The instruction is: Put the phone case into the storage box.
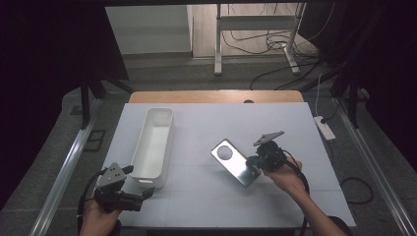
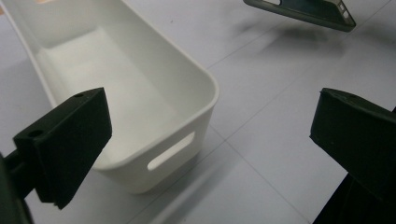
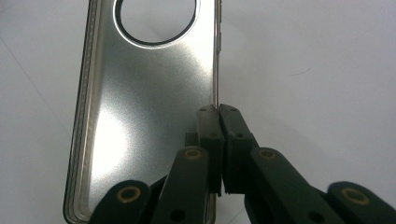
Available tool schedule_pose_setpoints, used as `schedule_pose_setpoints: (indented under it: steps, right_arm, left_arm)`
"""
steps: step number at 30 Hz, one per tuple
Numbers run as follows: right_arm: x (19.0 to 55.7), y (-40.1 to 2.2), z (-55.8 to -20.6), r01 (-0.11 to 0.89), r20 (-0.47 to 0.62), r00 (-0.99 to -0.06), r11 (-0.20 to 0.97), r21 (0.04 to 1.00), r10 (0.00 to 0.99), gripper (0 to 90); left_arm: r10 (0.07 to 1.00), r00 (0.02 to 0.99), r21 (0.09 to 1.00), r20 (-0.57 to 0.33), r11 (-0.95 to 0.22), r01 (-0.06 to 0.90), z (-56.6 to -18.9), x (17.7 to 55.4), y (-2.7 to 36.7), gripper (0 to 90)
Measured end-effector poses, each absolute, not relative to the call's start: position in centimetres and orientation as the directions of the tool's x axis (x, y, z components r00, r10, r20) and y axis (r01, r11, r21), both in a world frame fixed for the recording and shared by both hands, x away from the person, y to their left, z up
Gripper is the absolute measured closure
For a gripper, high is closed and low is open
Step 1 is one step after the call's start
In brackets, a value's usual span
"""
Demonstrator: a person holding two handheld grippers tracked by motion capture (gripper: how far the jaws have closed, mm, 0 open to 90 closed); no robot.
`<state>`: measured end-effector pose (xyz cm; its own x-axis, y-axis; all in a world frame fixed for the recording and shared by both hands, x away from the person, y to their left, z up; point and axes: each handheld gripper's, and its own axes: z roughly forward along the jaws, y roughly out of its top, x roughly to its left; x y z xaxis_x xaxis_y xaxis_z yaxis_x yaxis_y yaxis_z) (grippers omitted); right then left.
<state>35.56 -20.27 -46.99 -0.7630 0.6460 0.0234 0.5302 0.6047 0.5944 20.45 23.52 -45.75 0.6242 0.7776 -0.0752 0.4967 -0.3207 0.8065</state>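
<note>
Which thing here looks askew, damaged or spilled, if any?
Nothing looks damaged or spilled. The silver phone case is tilted, but only because the right gripper pinches its side wall and holds it off the table. The white bin stands upright and empty beside the open left gripper.

A shiny silver phone case [image 1: 235, 162] with a big round hole near its far end and raised side walls is held up off the white surface [image 1: 206, 196], tilted, pinched by its side wall, a little way right of a long white bin [image 1: 153, 147].
</note>
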Motion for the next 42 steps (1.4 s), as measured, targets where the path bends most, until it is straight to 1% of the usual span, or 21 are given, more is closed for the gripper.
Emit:
schedule_pose_setpoints:
  steps: [11, 17, 29, 42]
  right_arm:
    - [35.6, -20.7, -46.4, 0.533, 0.02, -0.745, 0.577, 0.619, 0.667, 88.5]
    - [35.6, -20.9, -46.1, 0.533, 0.017, -0.737, 0.565, 0.63, 0.676, 88.5]
    - [35.6, -21.5, -45.4, 0.523, 0.014, -0.722, 0.531, 0.667, 0.692, 88.5]
    - [35.4, -21.7, -44.8, 0.517, 0.021, -0.71, 0.5, 0.695, 0.704, 88.5]
  left_arm:
    - [0.738, 0.664, 0.83, -0.122, -0.292, 0.476, -45.3, 22.3, 21.7, 0.0]
    - [0.72, 0.687, 0.833, -0.099, -0.318, 0.454, -44.7, 23.5, 20.7, 0.0]
    - [0.685, 0.717, 0.835, -0.13, -0.314, 0.452, -44.6, 25.5, 18.7, 0.0]
    - [0.636, 0.762, 0.842, -0.125, -0.338, 0.421, -44.6, 27.6, 15.6, 0.0]
